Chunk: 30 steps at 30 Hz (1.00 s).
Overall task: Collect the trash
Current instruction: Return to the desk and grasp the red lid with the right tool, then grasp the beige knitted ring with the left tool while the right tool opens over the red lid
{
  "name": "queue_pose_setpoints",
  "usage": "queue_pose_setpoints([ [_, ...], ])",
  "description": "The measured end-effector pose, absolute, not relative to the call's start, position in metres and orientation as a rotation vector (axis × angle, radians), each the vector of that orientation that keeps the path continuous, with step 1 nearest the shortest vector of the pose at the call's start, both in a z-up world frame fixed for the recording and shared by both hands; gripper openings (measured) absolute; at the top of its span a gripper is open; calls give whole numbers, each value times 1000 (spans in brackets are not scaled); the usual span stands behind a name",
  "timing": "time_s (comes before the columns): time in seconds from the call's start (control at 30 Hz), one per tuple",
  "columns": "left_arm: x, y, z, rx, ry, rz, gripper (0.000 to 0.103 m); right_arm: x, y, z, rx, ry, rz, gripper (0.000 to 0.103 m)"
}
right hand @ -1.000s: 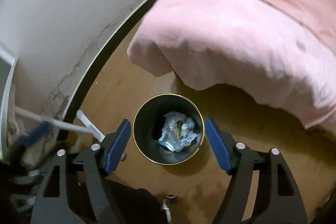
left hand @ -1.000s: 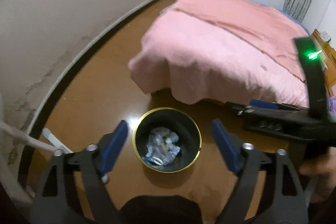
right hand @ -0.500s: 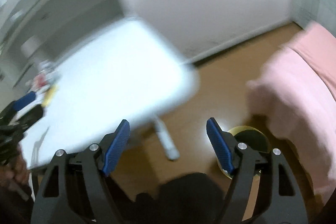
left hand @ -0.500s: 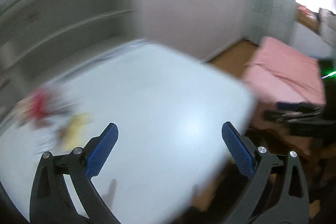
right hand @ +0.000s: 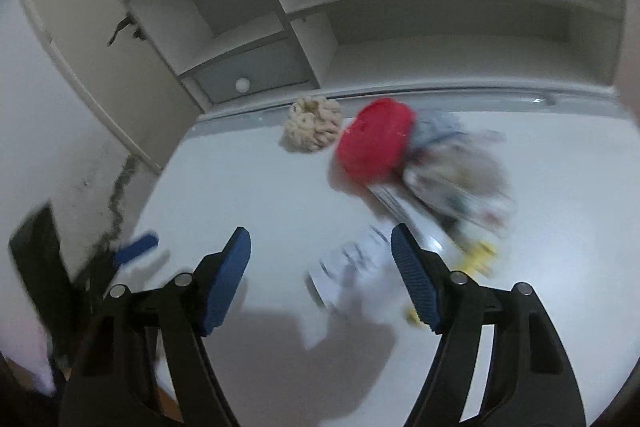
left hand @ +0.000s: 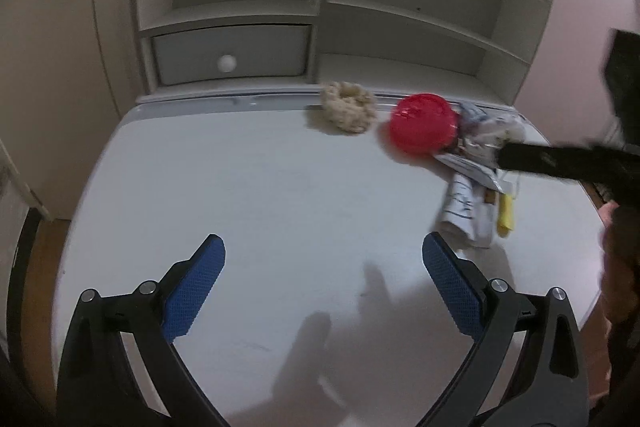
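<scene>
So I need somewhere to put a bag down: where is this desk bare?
The white desk top is bare on its left and near parts, left of the beige fluffy ring. Crowded: far right, around the red round lid and crumpled wrappers.

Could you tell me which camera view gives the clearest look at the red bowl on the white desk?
The left wrist view: the red bowl is sharp there, beside the beige scrunchie. The right wrist view shows it larger but smeared by motion blur.
</scene>
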<state>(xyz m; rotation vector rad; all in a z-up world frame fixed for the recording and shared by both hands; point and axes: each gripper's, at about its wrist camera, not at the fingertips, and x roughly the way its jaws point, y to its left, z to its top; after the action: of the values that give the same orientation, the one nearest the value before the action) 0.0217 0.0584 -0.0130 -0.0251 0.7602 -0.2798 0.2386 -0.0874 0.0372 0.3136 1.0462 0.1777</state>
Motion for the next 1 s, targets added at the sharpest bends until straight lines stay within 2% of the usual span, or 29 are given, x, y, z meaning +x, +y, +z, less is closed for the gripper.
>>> queue_pose_setpoints([
  [0.17, 38, 63, -25, 3, 770, -289, 96, 287, -84, 4, 334, 1101, 74, 65],
  [0.3, 56, 60, -28, 25, 782, -291, 96, 305, -106, -4, 426, 1070, 42, 61],
  [0.43, 75, 49, -26, 50, 774, -315, 96, 323, -104, -9, 451, 1068, 17, 49],
  [0.6, 106, 35, -26, 69, 797, -311, 96, 338, -119, -23, 515, 1088, 10, 23],
  [0.73, 123, 27, -26, 96, 794, -295, 96, 334, -122, -15, 531, 1058, 50, 21],
  [1.0, 163, -3, -26, 117, 776, -311, 96, 287, -125, 37, 427, 986, 116, 20],
])
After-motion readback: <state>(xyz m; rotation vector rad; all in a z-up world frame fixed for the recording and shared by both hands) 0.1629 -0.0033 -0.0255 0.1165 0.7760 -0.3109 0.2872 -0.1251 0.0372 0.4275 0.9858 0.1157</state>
